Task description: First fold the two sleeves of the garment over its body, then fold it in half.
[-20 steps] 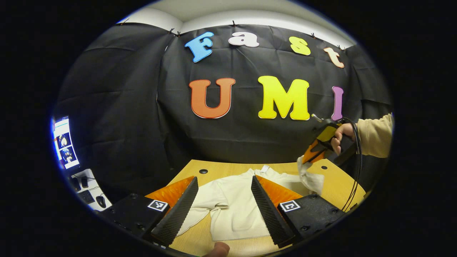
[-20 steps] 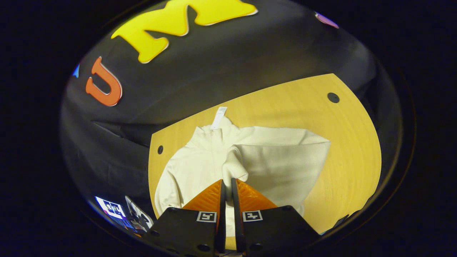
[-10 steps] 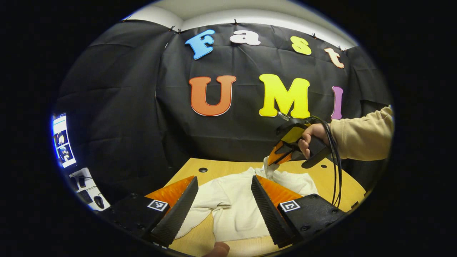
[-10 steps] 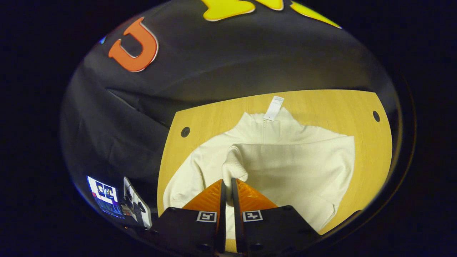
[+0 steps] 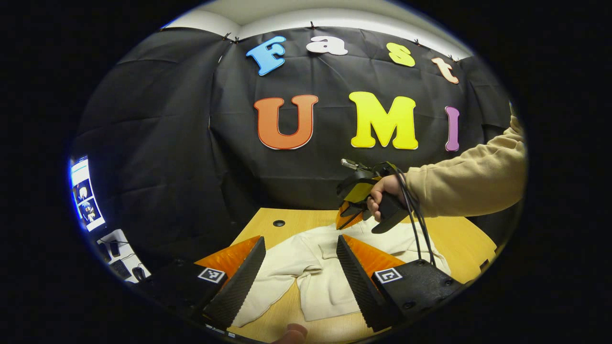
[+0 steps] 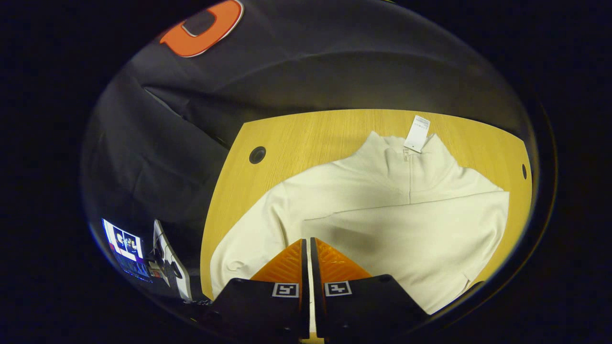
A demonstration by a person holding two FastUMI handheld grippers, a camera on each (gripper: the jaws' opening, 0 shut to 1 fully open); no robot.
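A cream zip-neck garment (image 6: 382, 191) lies flat on the wooden table (image 6: 306, 138), collar and white tag (image 6: 417, 134) at the far side. One sleeve (image 6: 406, 224) is laid across the chest, its end at my right gripper (image 6: 307, 240), which is shut on it low over the cloth. In the left gripper view that right gripper (image 5: 346, 220) hangs over the garment (image 5: 320, 286), held by a hand. The other sleeve (image 5: 267, 282) stretches out sideways. My left gripper (image 5: 300, 237) hovers open above the near hem, holding nothing.
The person's beige-sleeved arm (image 5: 468, 181) reaches in from the right with cables hanging from the gripper. A lit monitor (image 5: 86, 191) and desk items sit off the table's left side. Bare wood (image 5: 464, 239) shows right of the garment, and round holes (image 6: 257, 154) mark the far corners.
The right gripper carried the sleeve leftward across the body and lowered it; the sleeve now lies flat on the chest. The left gripper stayed open and nearly still.
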